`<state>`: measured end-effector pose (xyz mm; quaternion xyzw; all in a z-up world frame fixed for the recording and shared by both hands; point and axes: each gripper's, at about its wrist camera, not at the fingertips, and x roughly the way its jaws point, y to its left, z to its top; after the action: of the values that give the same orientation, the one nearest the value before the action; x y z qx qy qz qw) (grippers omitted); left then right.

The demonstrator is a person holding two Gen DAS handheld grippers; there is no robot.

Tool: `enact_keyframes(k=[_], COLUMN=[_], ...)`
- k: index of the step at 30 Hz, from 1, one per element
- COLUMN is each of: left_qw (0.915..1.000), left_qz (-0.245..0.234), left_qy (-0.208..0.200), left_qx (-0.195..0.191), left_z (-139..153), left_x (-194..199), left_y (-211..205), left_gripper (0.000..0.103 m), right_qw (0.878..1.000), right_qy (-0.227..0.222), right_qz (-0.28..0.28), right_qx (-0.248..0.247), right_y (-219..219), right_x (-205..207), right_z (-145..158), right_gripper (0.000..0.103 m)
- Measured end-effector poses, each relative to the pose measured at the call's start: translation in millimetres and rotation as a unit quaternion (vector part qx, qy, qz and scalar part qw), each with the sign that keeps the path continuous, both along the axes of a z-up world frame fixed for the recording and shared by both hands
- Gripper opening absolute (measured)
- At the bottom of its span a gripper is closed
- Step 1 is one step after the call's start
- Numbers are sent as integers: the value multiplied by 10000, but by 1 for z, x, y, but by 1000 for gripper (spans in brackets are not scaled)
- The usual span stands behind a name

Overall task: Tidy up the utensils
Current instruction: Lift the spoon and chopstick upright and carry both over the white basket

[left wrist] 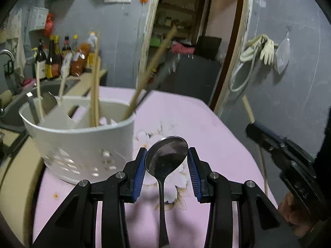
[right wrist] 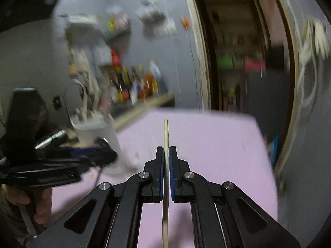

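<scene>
Carry step, both hands loaded, nothing dropped in yet.

Left gripper [left wrist: 167,163]: jaws partly closed, blue pads pinching the bowl of a shiny steel spoon [left wrist: 165,157] by its edges; handle runs back toward the camera, bowl pointing forward.

Right gripper [right wrist: 165,161]: jaws closed tight on a thin pale wooden chopstick [right wrist: 165,132], which sticks out ahead of the tips toward 12 o'clock. From the left wrist view the same gripper sits at 3 o'clock.

White plastic utensil caddy with perforated sides [left wrist: 82,144] stands on the pink flower-print table cover [left wrist: 206,140], at about 10 o'clock from the spoon, near but not touching. Already holding several chopsticks and pale-handled utensils in its compartments. Right wrist view is blurred; caddy there is at 9 o'clock.

Judgement: next move is bringing each piece over the caddy rim, tipping it upright, picking the matching compartment, then loosening the jaws. Spoon grip on curved edges looks liable to slip.
</scene>
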<state>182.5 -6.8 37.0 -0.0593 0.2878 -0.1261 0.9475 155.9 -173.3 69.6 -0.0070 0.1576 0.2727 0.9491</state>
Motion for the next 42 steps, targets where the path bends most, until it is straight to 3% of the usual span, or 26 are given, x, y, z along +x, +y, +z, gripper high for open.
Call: enact_keyframes(k=[3,4,5,6,11,18,23,30,37,42], left_qw=[9997,9994,9992,9990,9994,9993,9986,9969,9871,9767], left_qz=[103,134,204,232,213,316,415,594,1248,1772], left_qy=[-237,-301,-352,-360,-273,-165,-316,-510,-987,-1166], left_qx=[-24,-37,22,124,-41,-113,-4,-52,155,327], left_z=[12,15,18,21,25,23,42,78,122,130], left_x=[-9,-12,-15,-17,-18,-19,-28,-36,-35,-19], left_y=[6,8,10,12,22,37,45,74,118,148], left_gripper=[33,24,5,2,2,2,2,2,2,2], right_qw=[9978,9963,9951,9935,9882,9886,9833,9692,9538,9468], right_qy=[-612,-773,-873,-983,-1170,-947,-973,-1494,-1762,-2051], right_qz=[121,184,228,283,425,496,576,546,676,483], right_qx=[201,316,393,494,897,1057,1428,1878,2336,2432], right_y=[16,20,23,26,39,41,37,53,83,110], right_x=[-9,-10,-11,-11,1,9,13,14,25,34], right_z=[16,21,25,30,46,51,49,62,79,83], right_gripper=[3,3,3,3,3,3,3,3,3,3])
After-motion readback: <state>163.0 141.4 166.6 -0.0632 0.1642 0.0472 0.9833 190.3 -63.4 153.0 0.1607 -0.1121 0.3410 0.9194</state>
